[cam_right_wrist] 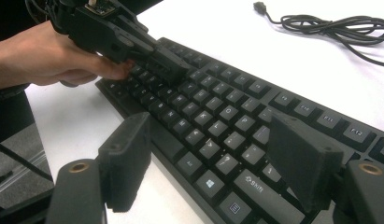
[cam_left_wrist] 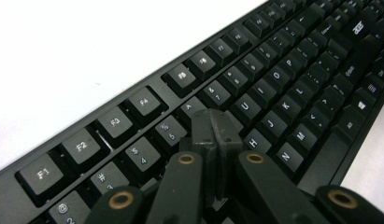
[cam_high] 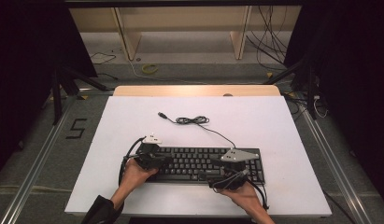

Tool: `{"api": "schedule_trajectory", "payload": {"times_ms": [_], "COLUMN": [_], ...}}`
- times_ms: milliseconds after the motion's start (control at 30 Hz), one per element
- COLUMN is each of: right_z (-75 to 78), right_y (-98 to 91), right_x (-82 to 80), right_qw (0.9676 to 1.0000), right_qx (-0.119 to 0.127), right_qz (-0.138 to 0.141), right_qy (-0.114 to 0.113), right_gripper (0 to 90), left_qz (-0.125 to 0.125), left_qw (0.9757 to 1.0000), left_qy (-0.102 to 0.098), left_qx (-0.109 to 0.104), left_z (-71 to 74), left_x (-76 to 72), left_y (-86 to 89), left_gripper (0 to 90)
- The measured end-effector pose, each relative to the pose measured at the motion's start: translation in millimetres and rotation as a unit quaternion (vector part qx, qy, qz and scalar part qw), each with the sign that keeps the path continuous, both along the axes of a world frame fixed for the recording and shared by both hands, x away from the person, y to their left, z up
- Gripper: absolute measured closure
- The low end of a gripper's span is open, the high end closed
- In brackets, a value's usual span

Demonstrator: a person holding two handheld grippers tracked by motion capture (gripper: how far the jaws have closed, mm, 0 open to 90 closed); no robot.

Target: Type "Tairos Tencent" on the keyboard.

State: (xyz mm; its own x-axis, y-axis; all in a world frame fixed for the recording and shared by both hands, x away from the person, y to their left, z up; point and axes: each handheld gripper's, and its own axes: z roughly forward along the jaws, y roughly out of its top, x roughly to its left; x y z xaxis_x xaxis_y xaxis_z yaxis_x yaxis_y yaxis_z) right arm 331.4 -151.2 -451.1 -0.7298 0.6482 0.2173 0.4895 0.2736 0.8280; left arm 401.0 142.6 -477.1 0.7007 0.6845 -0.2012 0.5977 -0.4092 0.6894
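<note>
Because the left gripper (cam_high: pixel 167 160), jaws pressed together with nothing between them, rests its tip among the number-row keys, a slight sideways slip could press a neighbouring key or pop a cap. The black full-size keyboard (cam_high: pixel 201 164) lies flat at lower centre of the white counter (cam_high: pixel 255 121), its cable (cam_high: pixel 194 120) coiled behind. At right, the right gripper (cam_right_wrist: pixel 208 154) hovers spread over the bottom row.

We see a matt black plastic keyboard (cam_high: pixel 206 164), a smooth white bench (cam_high: pixel 255 121), and matt tongs (cam_left_wrist: pixel 213 135) with brass-coloured rivets.
</note>
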Motion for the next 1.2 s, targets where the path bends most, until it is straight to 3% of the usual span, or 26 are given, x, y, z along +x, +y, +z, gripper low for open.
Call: {"api": "schedule_trajectory", "payload": {"times_ms": [333,833,1033,1200], "right_z": [-2.2,-1.7,-1.4,-1.0], "right_y": [0.9,-3.2,-5.0,-7.5], "right_x": [-2.2,-1.6,-2.1,-2.7], "right_qw": [1.0000,1.0000,1.0000,0.9999], "right_qx": [-0.007,-0.004,-0.002,-0.002], "right_qz": [0.000,-0.005,-0.007,-0.009], "right_qy": [-0.001,-0.003,-0.003,-0.005], "right_gripper": [31.5,31.5,31.5,31.5], "left_qz": [0.004,0.001,-0.002,-0.002], "left_qw": [1.0000,0.9996,0.9991,0.9986], "left_qy": [-0.003,-0.009,-0.007,-0.005], "left_qx": [-0.003,-0.026,-0.041,-0.053], "left_z": [0.9,11.7,15.1,18.2], "left_x": [-0.9,-4.1,-6.1,-9.0], "left_y": [0.5,7.3,9.5,11.9], "left_gripper": [88.9,76.2,68.5,56.0]}}
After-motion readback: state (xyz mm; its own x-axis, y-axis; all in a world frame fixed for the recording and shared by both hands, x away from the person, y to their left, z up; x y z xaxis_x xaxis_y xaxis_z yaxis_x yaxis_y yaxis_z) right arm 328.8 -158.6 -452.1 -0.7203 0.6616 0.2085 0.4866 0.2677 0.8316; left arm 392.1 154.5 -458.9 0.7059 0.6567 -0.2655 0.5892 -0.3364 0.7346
